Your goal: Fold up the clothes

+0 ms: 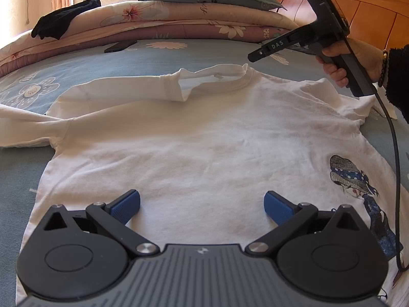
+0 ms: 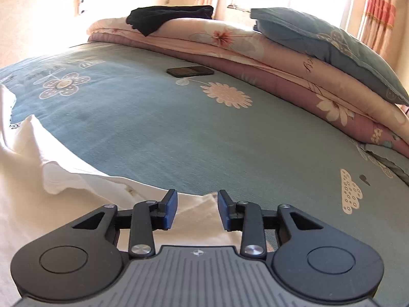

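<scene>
A white long-sleeved shirt (image 1: 194, 138) lies spread flat on the bed (image 2: 158, 128), collar away from the left wrist camera, printed figure (image 1: 358, 186) near one side edge. One sleeve (image 1: 122, 89) is already laid across the chest toward the neckline, which fits a garment part-way into a fold, though the other side is not clear enough to judge. The left gripper (image 1: 202, 206) hovers low over the hem area with its fingers (image 1: 127, 203) spread wide and nothing between them, probably placed to take the lower edge. The right gripper (image 2: 196, 208), held by a hand (image 1: 358, 56) in a dark sleeve, sits at the shirt's far shoulder; its fingers are parted with a point of white cloth in the gap, not visibly pinched. The bed wears a blue floral sheet, soft and likely to let fabric drag. Folded quilts (image 2: 255, 51), a pillow (image 2: 319, 43), a dark garment (image 2: 166, 16) and a phone (image 2: 190, 71) lie beyond; curtains (image 2: 378, 12) frame a bright window.
</scene>
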Tool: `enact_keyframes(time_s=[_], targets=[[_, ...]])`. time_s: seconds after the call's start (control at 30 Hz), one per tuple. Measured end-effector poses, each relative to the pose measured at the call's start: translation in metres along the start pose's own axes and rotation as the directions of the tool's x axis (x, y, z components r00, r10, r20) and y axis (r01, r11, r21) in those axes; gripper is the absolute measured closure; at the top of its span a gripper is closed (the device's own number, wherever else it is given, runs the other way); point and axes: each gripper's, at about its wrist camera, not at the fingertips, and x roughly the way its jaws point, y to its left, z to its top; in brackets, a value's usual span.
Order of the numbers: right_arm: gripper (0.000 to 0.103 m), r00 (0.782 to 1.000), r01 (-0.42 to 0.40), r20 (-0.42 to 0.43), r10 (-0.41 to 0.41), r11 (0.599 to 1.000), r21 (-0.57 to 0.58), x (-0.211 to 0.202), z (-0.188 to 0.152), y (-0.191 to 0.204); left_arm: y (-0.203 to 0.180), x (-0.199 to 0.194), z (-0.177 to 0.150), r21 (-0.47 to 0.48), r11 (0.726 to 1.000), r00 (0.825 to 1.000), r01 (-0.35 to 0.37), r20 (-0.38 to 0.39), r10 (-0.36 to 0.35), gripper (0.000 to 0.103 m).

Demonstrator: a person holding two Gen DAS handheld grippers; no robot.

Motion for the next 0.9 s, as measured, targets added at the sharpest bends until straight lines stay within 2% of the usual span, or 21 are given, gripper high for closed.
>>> enact_keyframes(time_s=[0.13,0.17,0.33,0.5,0.73,0.9], targets=[[0.039,0.995,-0.088,0.032,0.093,0.987,-0.137,-0.01,0.025,0.056,0.002,-0.002,0.002,-0.015,1.0,1.0,-0.003,0.0,0.003,0.001],[0.036,0.993,-0.106,0.037,0.114,0.98,-0.169,-0.011,0.03,0.069,0.004,-0.003,0.003,-0.022,1.0,1.0,-0.005,0.001,0.005,0.001],[0.036,0.982,-0.177,0.012,0.189,0.937,-0.302,-0.006,0.047,0.126,0.022,-0.016,0.009,-0.082,0.996,0.997,-0.039,0.06,0.044,0.001],[0.037,0.987,-0.155,-0.039,0.153,0.887,-0.435,0.014,0.048,0.166,0.042,-0.022,0.01,-0.164,0.986,0.996,-0.037,0.072,0.05,0.001],[0.04,0.99,-0.138,-0.101,0.1,0.848,-0.512,0.04,0.046,0.18,0.061,-0.022,0.007,-0.209,0.978,0.996,-0.027,0.074,0.043,0.001],[0.051,0.978,-0.191,-0.166,0.123,0.841,-0.505,0.05,0.054,0.179,0.073,-0.017,0.006,-0.25,0.968,0.996,-0.006,0.082,0.027,0.001]])
